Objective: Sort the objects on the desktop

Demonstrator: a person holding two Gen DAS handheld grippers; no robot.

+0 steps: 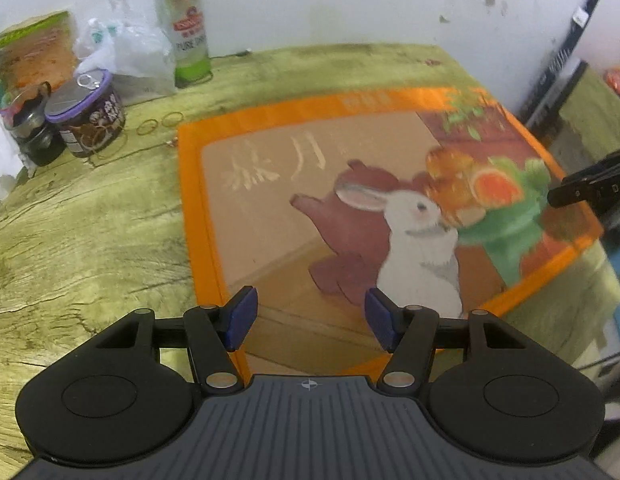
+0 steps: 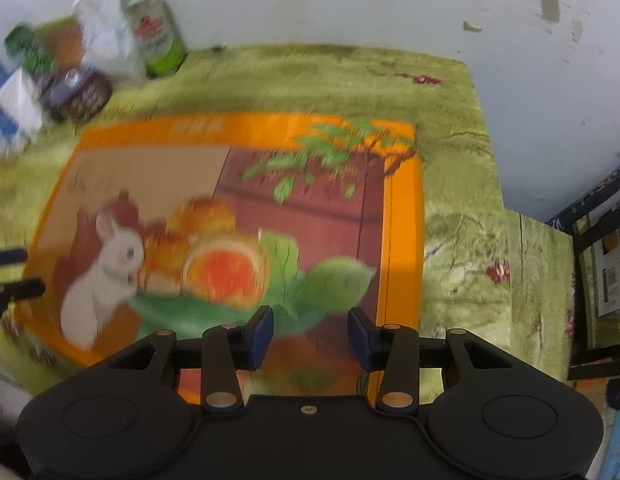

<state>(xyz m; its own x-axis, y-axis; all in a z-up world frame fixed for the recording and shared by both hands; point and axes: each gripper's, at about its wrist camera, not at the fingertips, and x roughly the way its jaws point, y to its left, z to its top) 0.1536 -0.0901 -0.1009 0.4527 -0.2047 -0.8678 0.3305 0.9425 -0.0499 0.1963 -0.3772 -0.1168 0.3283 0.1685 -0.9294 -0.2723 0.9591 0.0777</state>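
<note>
A: Left wrist view: our left tool (image 1: 307,318) and right tool (image 2: 310,334) hang spread and empty over the box (image 1: 350,216). The can (image 1: 185,28) and tin (image 1: 87,118) stand left of the box.

B: We can't judge the stage. For any grasp, we'd straddle squarely.

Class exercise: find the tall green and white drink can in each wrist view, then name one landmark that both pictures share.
Left wrist: the can stands upper left, against the wall.
Right wrist: the can is upper left, blurred and leaning in the picture.
Shared landmark: the orange box with the rabbit picture.
</note>
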